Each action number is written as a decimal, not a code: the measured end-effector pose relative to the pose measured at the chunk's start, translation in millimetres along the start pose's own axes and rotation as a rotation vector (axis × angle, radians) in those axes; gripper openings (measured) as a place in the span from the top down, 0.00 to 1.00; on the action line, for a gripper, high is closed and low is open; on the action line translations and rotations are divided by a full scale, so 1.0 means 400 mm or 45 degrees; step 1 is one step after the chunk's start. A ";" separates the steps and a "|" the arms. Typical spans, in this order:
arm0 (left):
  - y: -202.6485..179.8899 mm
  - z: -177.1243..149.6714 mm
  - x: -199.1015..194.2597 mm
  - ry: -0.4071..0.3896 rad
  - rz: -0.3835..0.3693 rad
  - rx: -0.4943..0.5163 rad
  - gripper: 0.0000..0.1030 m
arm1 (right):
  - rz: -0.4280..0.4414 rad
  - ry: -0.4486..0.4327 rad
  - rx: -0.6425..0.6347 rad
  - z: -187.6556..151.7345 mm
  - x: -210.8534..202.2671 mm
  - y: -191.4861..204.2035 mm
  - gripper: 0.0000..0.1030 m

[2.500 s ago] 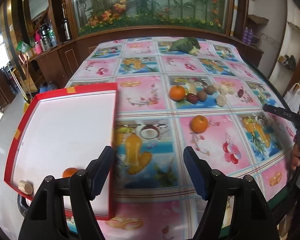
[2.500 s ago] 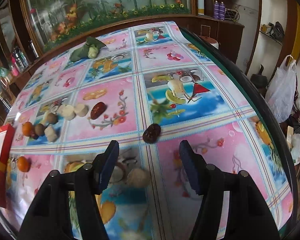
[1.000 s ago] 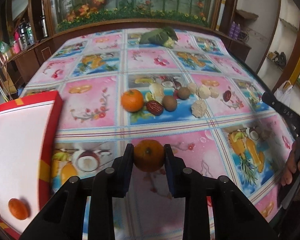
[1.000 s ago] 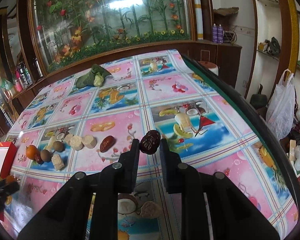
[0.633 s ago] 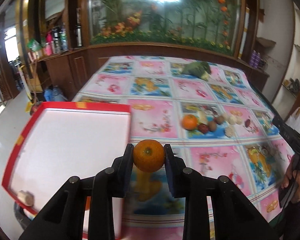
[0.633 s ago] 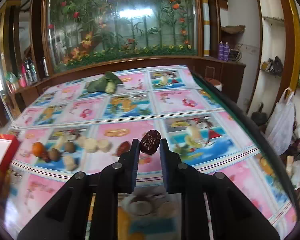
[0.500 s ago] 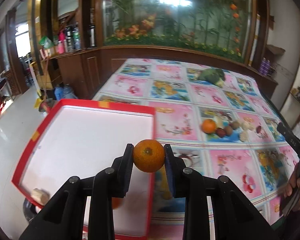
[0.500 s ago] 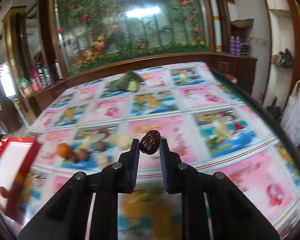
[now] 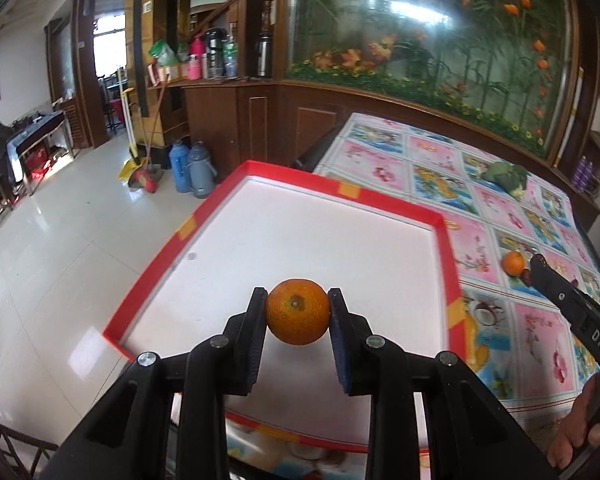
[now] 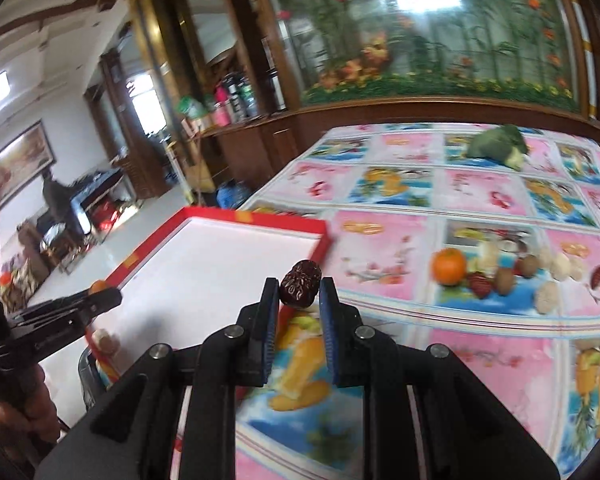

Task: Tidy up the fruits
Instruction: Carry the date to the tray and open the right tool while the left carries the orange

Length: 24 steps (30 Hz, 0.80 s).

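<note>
My left gripper is shut on an orange and holds it above the white floor of the red-rimmed tray. My right gripper is shut on a dark wrinkled red date, held above the tablecloth just right of the tray. In the right wrist view the left gripper reaches over the tray from the left, and a pale round piece lies at the tray's near corner. A second orange and several small fruits lie on the table.
A fruit-print tablecloth covers the table. A green leafy bundle lies at the far end. The tray overhangs the table's left edge above a tiled floor. Wooden cabinets stand behind. A person's hand holds the right gripper.
Both grippers have swung left toward the tray, each still holding its fruit. The orange now hangs over the tray's middle, and the date has come close to the tray's right rim.
</note>
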<state>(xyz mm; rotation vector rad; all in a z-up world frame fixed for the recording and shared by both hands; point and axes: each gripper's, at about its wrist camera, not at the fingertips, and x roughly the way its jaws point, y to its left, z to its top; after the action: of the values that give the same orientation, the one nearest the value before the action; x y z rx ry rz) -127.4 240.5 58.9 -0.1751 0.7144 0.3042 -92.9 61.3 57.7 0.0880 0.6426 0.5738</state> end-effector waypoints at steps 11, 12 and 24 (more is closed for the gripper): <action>0.072 -0.025 0.047 0.059 0.024 -0.036 0.71 | 0.056 0.186 -0.118 -0.033 0.134 0.150 0.78; 0.074 -0.027 0.049 0.064 0.024 -0.035 0.71 | 0.059 0.199 -0.118 -0.037 0.141 0.156 0.78; 0.075 -0.039 0.069 0.095 0.044 0.003 0.70 | 0.054 0.347 -0.069 -0.047 0.201 0.166 0.78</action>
<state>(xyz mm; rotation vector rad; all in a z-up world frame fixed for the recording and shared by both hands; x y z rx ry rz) -127.2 270.8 27.4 -0.1728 0.7925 0.3311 -83.1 158.0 15.7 -0.0284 0.8912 0.6501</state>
